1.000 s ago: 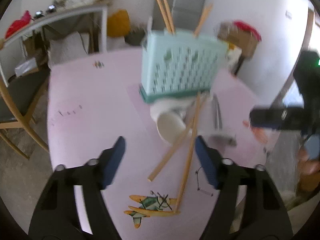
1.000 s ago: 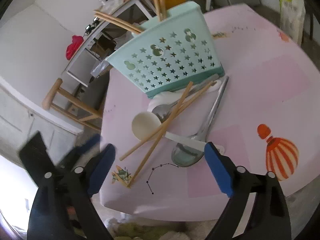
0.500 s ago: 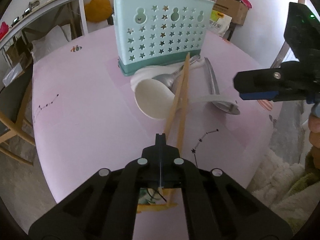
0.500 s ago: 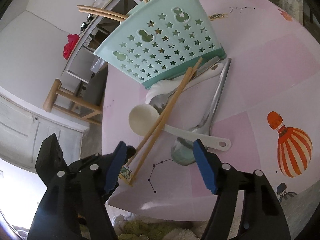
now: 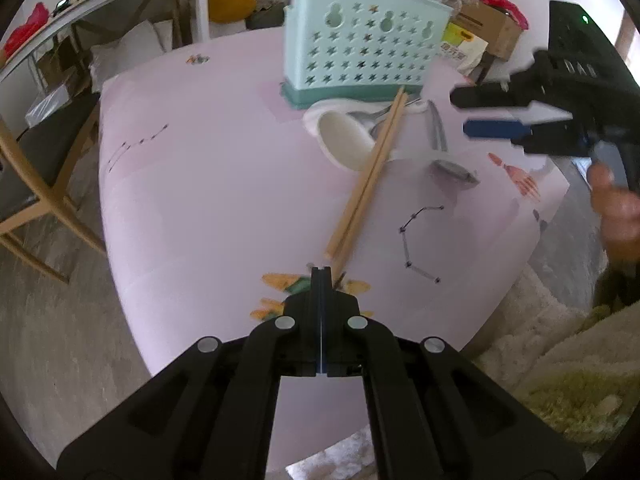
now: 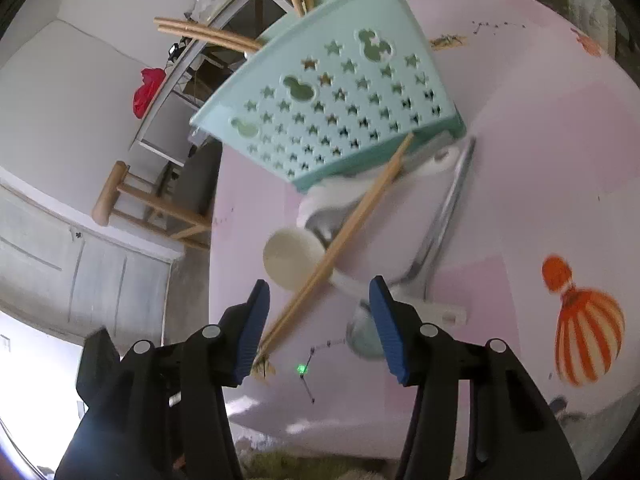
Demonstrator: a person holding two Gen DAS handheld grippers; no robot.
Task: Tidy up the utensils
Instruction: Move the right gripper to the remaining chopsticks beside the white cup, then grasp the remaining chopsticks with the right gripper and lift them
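Pink table (image 5: 208, 184), chopsticks (image 6: 340, 248) apparently between closing right fingers (image 6: 256, 332), left gripper (image 5: 321, 270) closed empty

The left gripper (image 5: 321, 270) was pressed fully closed, its two blue-lined fingers meeting along a thin seam with nothing between them, and it pointed steeply down at the tabletop (image 5: 208, 184). The right gripper (image 6: 318, 320) angled down as well, its jaws closing, with a clear gap between the blue pads (image 6: 390, 336). From the left wrist camera, the right gripper appeared side-on at the right edge, a hand (image 5: 616, 212) wrapped around its handle.
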